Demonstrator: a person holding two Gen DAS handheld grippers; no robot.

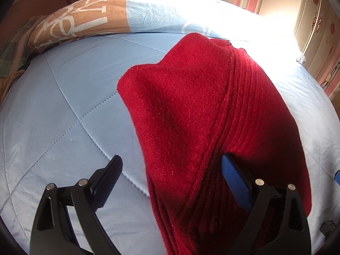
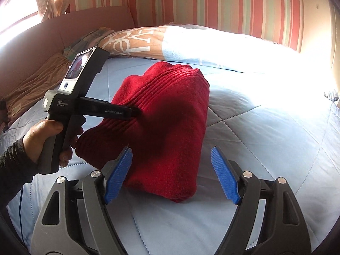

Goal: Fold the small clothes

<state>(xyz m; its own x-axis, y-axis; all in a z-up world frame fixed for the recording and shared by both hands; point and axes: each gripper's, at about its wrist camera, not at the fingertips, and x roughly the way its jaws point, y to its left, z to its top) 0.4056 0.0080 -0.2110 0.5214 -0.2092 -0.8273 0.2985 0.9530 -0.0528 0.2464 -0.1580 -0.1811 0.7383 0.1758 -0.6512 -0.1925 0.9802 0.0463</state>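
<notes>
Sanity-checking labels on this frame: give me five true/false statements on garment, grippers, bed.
1. The red knit garment lies on a light blue quilt. True.
2. The right gripper is clamped shut on the garment. False: its jaws stand open, with the garment's near end between them.
3. The left gripper stands open. True.
4. The wall behind the bed is plain white. False: the wall is striped.
5. A bare hand holds the left gripper's handle. True.
</notes>
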